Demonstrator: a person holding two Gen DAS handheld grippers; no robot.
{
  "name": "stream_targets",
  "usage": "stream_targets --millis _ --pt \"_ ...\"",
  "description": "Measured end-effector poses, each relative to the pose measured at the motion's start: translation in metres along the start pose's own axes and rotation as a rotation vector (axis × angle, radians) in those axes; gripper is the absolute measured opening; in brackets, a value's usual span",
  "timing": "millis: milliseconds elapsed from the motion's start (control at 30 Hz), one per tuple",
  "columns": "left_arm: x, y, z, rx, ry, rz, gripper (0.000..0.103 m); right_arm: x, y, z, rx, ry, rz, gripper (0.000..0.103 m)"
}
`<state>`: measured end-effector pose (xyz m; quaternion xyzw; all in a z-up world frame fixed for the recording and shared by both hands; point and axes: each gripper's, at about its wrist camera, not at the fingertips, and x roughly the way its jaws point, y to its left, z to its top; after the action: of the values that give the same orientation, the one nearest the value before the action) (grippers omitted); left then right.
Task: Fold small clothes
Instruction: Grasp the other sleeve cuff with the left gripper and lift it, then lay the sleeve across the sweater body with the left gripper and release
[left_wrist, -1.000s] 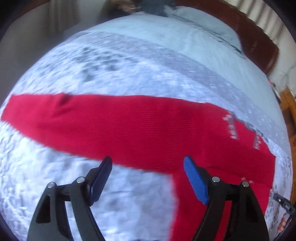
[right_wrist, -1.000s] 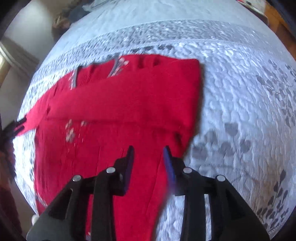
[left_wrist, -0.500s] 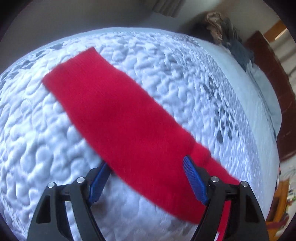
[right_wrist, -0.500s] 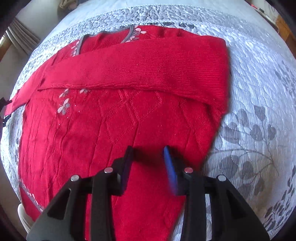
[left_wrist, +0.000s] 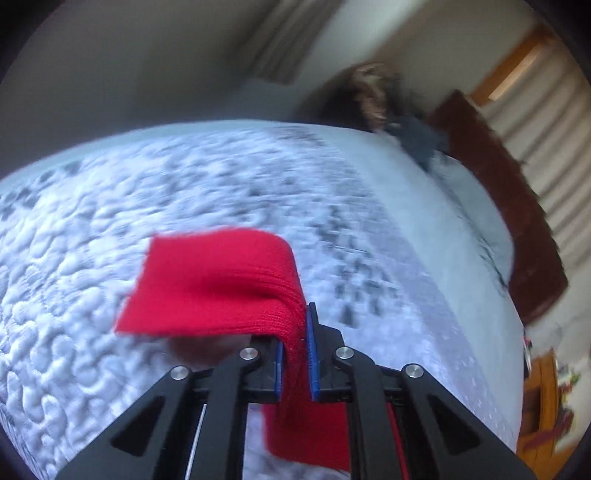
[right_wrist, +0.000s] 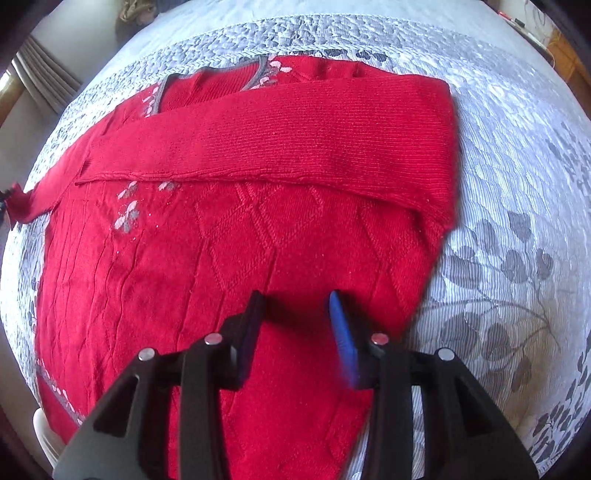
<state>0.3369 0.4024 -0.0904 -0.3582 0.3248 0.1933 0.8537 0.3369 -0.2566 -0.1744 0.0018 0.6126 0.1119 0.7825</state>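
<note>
A red sweater (right_wrist: 229, 266) lies flat on a bed (right_wrist: 517, 206) covered by a grey-and-white quilt, one sleeve (right_wrist: 280, 147) folded across its chest. The left tool (left_wrist: 295, 354) has just closed its jaws on the cuff of the other sleeve (left_wrist: 214, 291), lifted clear of the quilt near the bed's left edge. The right tool (right_wrist: 295, 325) hovers half-open over the sweater's lower body, apparently touching nothing.
</note>
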Motion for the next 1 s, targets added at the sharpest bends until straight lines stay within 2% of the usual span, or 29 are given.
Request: stream_targets --millis 167,267,400,600,767,900,967,1000 --pt "-0.025 -0.103 -0.038 0.233 0.01 -0.101 0.01 -0.011 0.001 -0.004 0.006 -0.017 -0.002 0.038" --pt "-0.029 -0.156 -0.068 0.325 0.041 -0.156 0.01 -0.022 0.006 -0.009 -0.014 -0.039 -0.005 0.038" --pt "-0.036 -0.231 -0.126 0.461 0.068 -0.238 0.01 -0.039 0.007 -0.016 -0.047 -0.069 -0.02 0.038" --pt "-0.019 -0.312 -0.221 0.587 0.156 -0.295 0.01 -0.058 -0.002 -0.029 -0.049 -0.105 -0.014 0.038" --pt "0.009 -0.34 -0.283 0.633 0.249 -0.301 0.011 -0.061 -0.013 -0.037 -0.035 -0.111 -0.005 0.038" --pt "0.05 -0.344 -0.328 0.667 0.383 -0.233 0.012 -0.057 -0.024 -0.044 -0.004 -0.097 0.008 0.038" --pt "0.067 -0.336 -0.342 0.683 0.449 -0.192 0.017 -0.055 -0.026 -0.047 0.004 -0.087 0.013 0.038" --pt "0.072 -0.331 -0.348 0.692 0.483 -0.179 0.029 -0.053 -0.026 -0.048 0.005 -0.081 0.014 0.038"
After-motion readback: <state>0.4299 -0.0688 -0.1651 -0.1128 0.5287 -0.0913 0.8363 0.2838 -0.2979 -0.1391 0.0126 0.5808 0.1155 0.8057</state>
